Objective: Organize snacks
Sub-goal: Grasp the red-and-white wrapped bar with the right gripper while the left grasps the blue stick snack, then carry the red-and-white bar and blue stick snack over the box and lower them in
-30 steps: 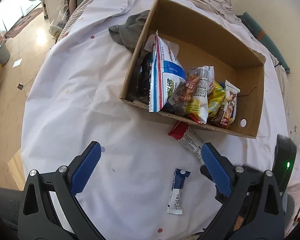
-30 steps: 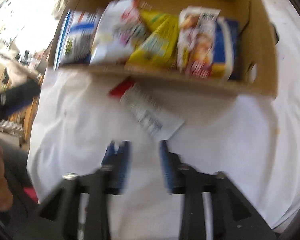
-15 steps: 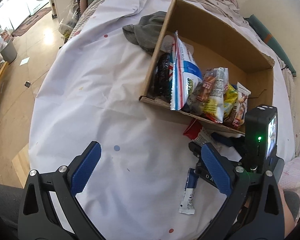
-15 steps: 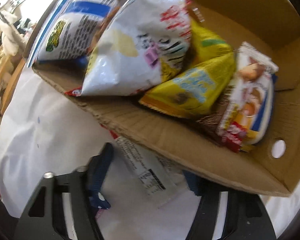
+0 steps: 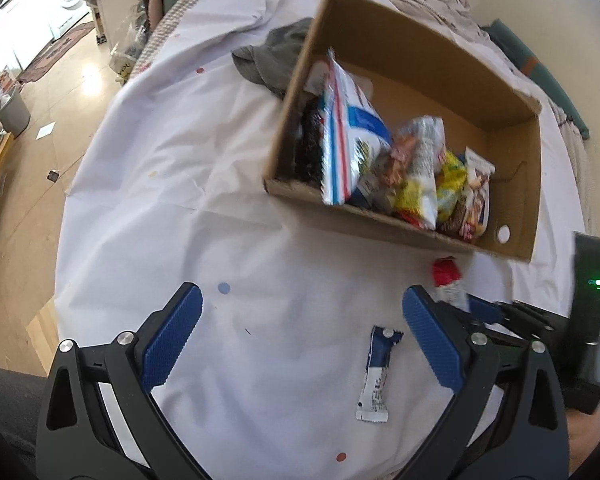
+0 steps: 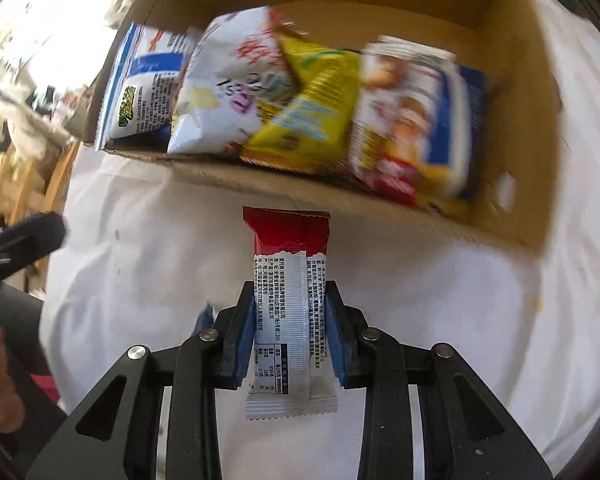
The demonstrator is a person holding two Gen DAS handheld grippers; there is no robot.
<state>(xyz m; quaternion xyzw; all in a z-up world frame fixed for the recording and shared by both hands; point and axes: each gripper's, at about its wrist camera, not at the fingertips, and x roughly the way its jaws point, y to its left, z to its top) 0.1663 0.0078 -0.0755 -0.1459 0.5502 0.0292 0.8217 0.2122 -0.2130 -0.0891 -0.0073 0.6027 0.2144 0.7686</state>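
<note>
The red-and-white snack bar (image 6: 290,312) is being gripped between the closing pads of the right gripper (image 6: 290,340), just in front of the cardboard box (image 6: 532,128). The left gripper (image 5: 300,340) is being held open over the surface (image 5: 180,200), beside a blue-and-white bar (image 5: 376,376). Next, the held bar is likely to be lifted over the box's near wall and released among the packets.

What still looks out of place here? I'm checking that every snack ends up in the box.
Two snacks are outside the cardboard box. A small blue-and-white bar lies loose on the white cloth, and the red-and-white bar is clamped in the right gripper, whose jaws have just been closing. A grey cloth is bunched against the box's far corner.
</note>
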